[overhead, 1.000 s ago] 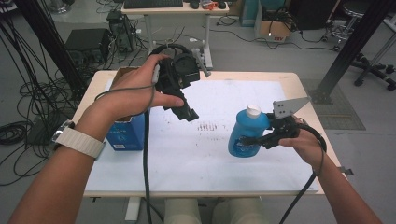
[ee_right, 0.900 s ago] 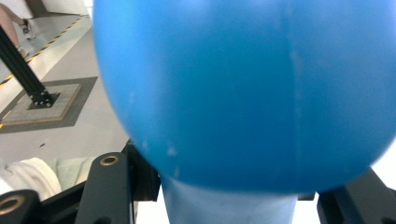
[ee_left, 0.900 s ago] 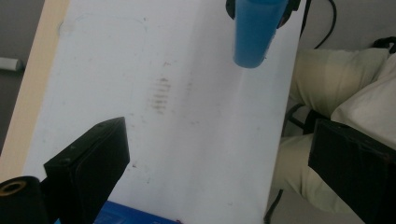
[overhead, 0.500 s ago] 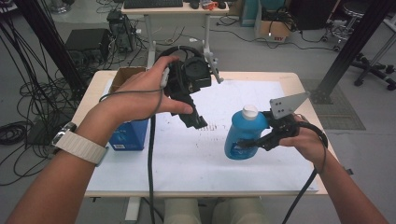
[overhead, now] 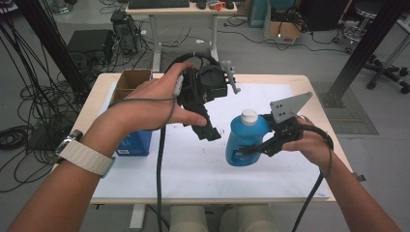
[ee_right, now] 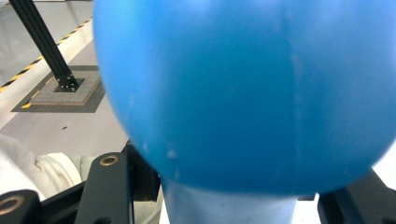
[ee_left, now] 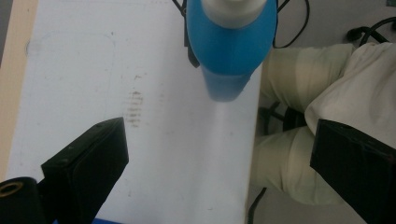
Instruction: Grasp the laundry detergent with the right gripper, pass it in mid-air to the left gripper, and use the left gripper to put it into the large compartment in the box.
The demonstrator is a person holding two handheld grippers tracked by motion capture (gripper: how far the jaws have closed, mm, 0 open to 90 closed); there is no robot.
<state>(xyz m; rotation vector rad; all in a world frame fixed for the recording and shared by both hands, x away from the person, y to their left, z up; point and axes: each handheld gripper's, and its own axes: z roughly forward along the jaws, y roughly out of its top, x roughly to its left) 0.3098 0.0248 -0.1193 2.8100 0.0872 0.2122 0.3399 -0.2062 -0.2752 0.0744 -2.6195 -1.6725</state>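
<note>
My right gripper (overhead: 266, 145) had the bottle (overhead: 245, 139) clamped round its lower body, upright over the white sheet (overhead: 193, 164), white cap (overhead: 249, 116) on top. My left gripper (overhead: 208, 128) hung above the table, jaws wide apart and empty, pointing down and toward the bottle — in the left gripper view the cap (ee_left: 233, 10) sat dead ahead, beyond and between the jaws, the bottle's long axis running away from me. So the left was the free one, just beside the cap. Underneath, the sheet was smudged; a blue box (overhead: 131, 142) and a cardboard box (overhead: 126, 83) stood off to the left. Beyond — cables, desks, black frame legs.
</note>
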